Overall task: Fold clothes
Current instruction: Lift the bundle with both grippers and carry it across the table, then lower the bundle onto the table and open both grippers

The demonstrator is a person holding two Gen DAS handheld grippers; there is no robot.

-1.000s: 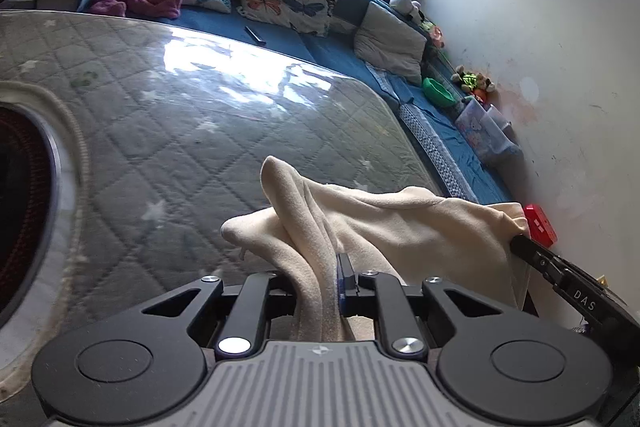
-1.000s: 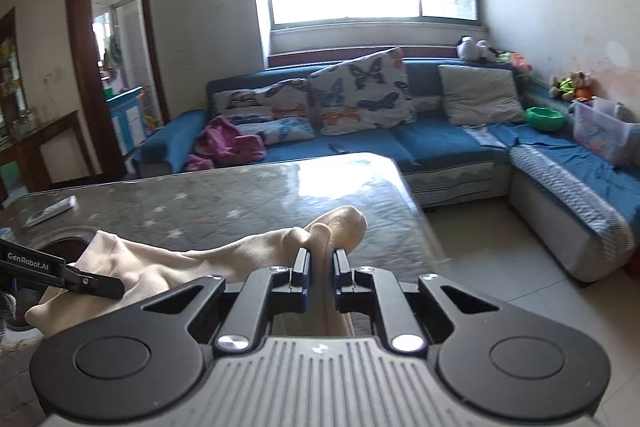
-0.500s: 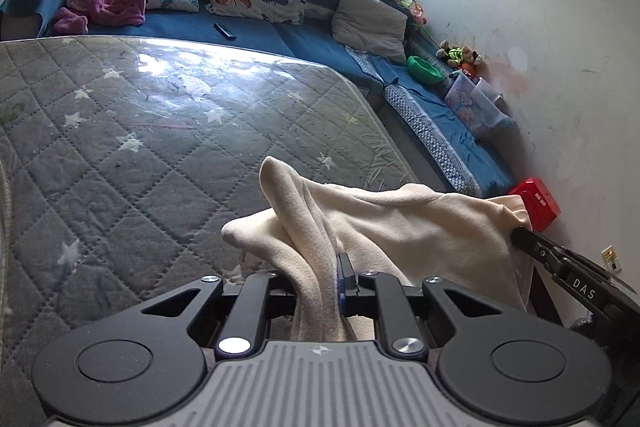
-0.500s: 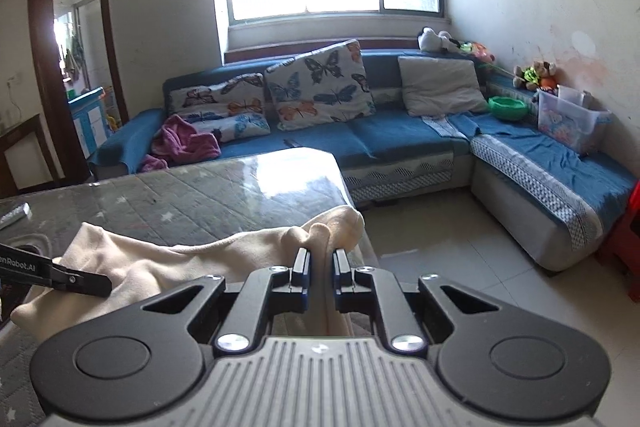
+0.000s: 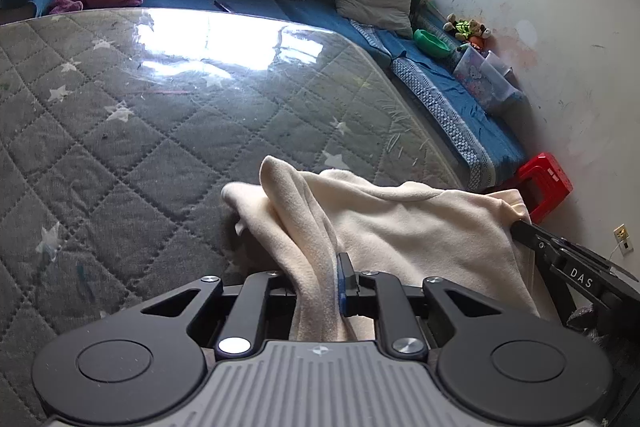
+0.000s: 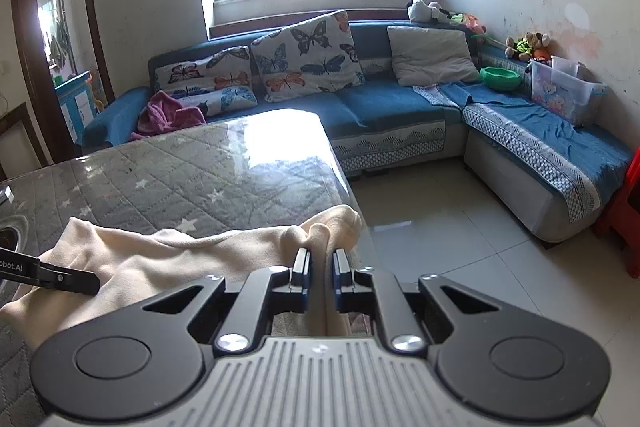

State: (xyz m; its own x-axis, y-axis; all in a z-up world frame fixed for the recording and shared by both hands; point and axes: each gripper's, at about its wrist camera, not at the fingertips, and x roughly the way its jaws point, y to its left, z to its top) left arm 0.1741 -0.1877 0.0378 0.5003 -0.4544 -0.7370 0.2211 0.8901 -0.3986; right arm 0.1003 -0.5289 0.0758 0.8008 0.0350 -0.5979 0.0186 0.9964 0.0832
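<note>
A cream fleece garment [image 5: 400,223] is stretched between both grippers just above the grey quilted table [image 5: 160,131]. My left gripper [image 5: 320,267] is shut on one bunched edge; the cloth covers its left finger. My right gripper [image 6: 320,259] is shut on the other edge of the cream garment [image 6: 180,259], near the table's right edge [image 6: 348,187]. In the left wrist view the right gripper's finger [image 5: 568,259] shows at the far right, holding the cloth corner. In the right wrist view the left gripper's finger [image 6: 52,275] shows at the far left.
A blue corner sofa [image 6: 400,107] with butterfly cushions [image 6: 304,55] and a pink garment [image 6: 168,115] runs behind and right of the table. A red stool [image 5: 540,187] stands by the wall. Tiled floor [image 6: 460,247] lies right of the table. A green bowl [image 6: 500,77] sits on the sofa.
Both grippers have moved forward and sunk toward the table with the garment still held. The round dark object at the table's left has left the left wrist view.
</note>
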